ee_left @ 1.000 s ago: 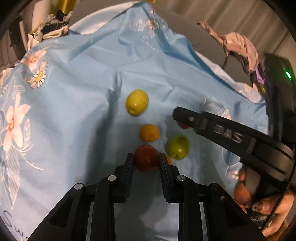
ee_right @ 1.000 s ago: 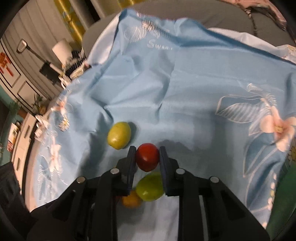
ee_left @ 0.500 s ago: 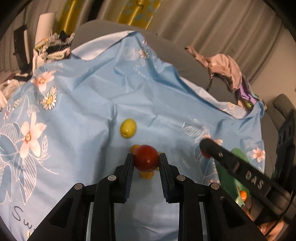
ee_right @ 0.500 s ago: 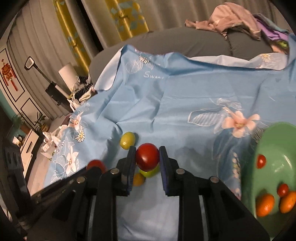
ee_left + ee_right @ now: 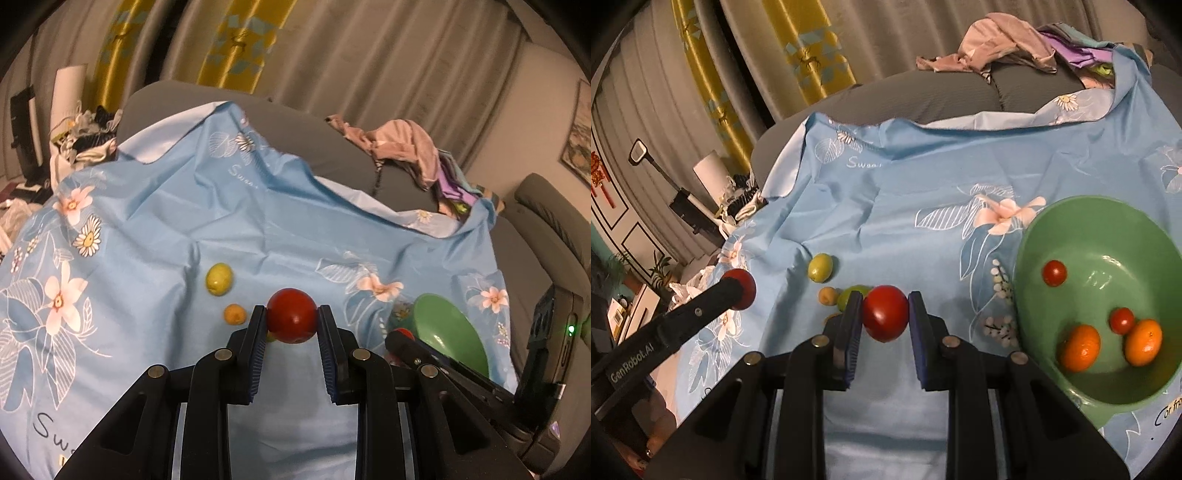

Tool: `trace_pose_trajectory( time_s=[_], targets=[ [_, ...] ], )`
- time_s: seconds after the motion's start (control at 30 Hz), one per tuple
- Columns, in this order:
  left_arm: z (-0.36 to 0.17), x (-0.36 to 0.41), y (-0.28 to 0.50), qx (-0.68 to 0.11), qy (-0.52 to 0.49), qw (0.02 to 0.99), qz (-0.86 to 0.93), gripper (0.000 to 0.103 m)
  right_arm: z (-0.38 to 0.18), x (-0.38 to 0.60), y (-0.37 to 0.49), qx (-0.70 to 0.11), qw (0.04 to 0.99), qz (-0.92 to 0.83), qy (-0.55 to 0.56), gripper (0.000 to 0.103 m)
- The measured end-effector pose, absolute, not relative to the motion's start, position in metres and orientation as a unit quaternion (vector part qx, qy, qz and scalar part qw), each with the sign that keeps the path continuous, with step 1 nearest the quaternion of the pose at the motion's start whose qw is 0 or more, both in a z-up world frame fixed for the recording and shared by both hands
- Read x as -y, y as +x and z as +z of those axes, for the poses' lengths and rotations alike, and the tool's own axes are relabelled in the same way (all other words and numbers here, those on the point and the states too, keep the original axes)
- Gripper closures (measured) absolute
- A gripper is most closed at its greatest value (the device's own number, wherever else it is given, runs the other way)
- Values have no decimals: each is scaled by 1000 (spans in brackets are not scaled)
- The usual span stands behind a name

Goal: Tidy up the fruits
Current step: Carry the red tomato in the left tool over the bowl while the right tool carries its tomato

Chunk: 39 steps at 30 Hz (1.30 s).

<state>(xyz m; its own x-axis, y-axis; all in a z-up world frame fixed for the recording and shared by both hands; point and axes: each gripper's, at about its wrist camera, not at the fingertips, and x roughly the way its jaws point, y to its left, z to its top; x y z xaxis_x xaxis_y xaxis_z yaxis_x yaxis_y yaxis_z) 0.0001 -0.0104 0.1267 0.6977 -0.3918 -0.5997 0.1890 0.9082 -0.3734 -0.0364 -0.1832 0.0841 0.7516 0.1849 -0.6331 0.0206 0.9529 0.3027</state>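
Both red fruits lifted, bowl now in reach

Our left gripper (image 5: 291, 321) and right gripper (image 5: 885, 314) each clamp a red fruit, raised off the blue cloth (image 5: 923, 192) since a second ago; green bowl (image 5: 1034, 236) next.

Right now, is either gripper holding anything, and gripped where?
Left gripper pinches a red fruit across its sides. Right gripper pinches another red fruit the same way.

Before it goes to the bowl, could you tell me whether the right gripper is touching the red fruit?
Touching: in the right wrist view, both fingers of the right gripper press the red fruit's sides.
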Motion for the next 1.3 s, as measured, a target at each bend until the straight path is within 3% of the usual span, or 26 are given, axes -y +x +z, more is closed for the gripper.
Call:
trace_pose_trajectory(
  time_s=[0.63,1.1,1.3],
  targets=[
    [144,49,-20,-337,-121,914,-189,77,113,208,-66,-293,941,42,165,78],
    [205,76,-20,-315,-120,923,-188,77,134,228,-77,-251,949,55,180,78],
    [199,77,-13,-298,-142,923,-199,77,131,237,-78,-248,950,47,186,78]
  ],
)
